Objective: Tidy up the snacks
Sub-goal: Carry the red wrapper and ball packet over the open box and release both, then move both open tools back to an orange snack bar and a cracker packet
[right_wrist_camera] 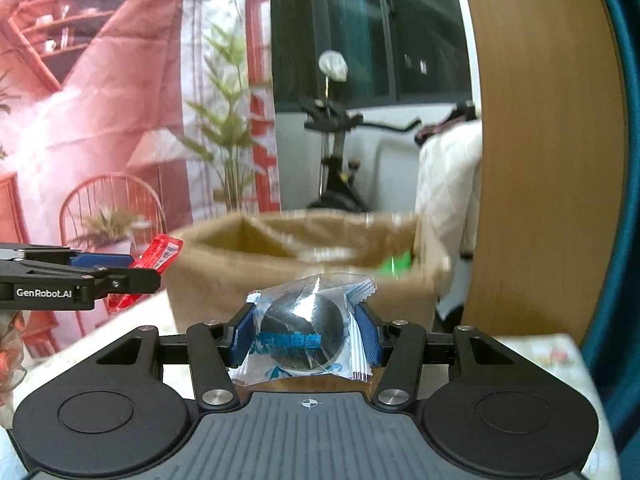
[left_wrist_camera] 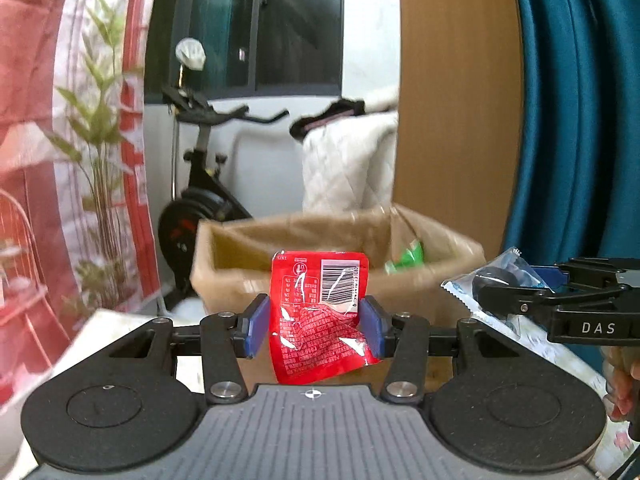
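Note:
My left gripper (left_wrist_camera: pixel 315 326) is shut on a red snack packet (left_wrist_camera: pixel 320 312) with a barcode, held above the table in front of an open cardboard box (left_wrist_camera: pixel 240 276). My right gripper (right_wrist_camera: pixel 305 336) is shut on a clear blue-printed packet with a dark round snack (right_wrist_camera: pixel 306 330), also held before the box (right_wrist_camera: pixel 224 280). In the left wrist view the right gripper (left_wrist_camera: pixel 520 300) with its packet (left_wrist_camera: pixel 496 276) sits at the right. In the right wrist view the left gripper (right_wrist_camera: pixel 132 276) with the red packet (right_wrist_camera: pixel 160 254) sits at the left. A green packet (left_wrist_camera: pixel 408 258) lies inside the box.
A light tablecloth (right_wrist_camera: pixel 532 356) covers the table under both grippers. Behind the box stand an exercise bike (left_wrist_camera: pixel 200 184), a white quilted cover (left_wrist_camera: pixel 348 164), a wooden panel (left_wrist_camera: pixel 456 100), a teal curtain (left_wrist_camera: pixel 580 120) and a red printed backdrop (right_wrist_camera: pixel 100 120).

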`<state>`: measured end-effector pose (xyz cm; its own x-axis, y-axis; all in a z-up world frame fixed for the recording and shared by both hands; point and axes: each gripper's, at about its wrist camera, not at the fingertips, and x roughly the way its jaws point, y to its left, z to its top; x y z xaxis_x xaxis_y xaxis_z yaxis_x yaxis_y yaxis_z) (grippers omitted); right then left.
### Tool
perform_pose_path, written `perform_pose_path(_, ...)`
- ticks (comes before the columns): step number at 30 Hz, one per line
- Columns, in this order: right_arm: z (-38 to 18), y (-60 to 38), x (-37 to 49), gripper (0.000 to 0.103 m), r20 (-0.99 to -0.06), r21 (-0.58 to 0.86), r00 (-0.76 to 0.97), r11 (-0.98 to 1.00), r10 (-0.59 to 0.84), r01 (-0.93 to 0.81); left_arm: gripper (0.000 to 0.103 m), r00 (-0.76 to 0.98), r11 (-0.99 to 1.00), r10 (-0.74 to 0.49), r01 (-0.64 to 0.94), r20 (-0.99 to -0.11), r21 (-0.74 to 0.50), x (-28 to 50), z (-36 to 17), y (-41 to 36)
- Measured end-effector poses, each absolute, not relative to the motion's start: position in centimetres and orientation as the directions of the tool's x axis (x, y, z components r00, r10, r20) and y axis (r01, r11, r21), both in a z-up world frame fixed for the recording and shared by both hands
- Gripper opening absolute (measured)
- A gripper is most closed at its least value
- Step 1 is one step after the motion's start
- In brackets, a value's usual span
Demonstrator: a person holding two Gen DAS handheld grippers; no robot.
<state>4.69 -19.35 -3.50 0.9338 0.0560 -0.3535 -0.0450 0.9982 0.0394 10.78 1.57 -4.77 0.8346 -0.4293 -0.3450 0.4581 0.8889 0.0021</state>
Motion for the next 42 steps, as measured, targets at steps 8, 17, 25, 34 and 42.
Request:
perform_pose_path(8,-1.7,-20.5,12.4,0.049,-0.317,0.020,0.946,0.998,0.070,-0.067,0.052,0.853,0.895,-0.413,0.446,-0.320,0.032,16.5,-2.0,-0.2)
perform_pose_path(17,-3.8,-20.9,19.1,0.049,-0.368,0.022,0.928,0.998,0.064,-0.060,0.052,0.830,0.907,-0.386,0.421,-0.403,-0.002,22.6,-3.7,-1.9)
perform_pose_path(25,-6.1,-21.6,21.1,0.051,-0.429,0.041,0.902,0.999,0.046,-0.031,0.054,0.806,0.909,-0.376,0.417,-0.458,-0.013,24.4,-5.2,-2.4)
perform_pose_path(34,-5.7,-21.6,20.1,0.061,-0.422,0.051,0.906,0.999,0.027,-0.006,0.061,0.786,0.909,-0.372,0.417,-0.493,-0.021,24.0,-5.4,-2.0)
perform_pose_path(42,-4.0,-21.5,16.3,0.066,-0.405,0.077,0.914,0.997,0.028,0.004,0.068,0.801,0.912,-0.369,0.409,-0.472,-0.019,21.2,-3.7,-0.9)
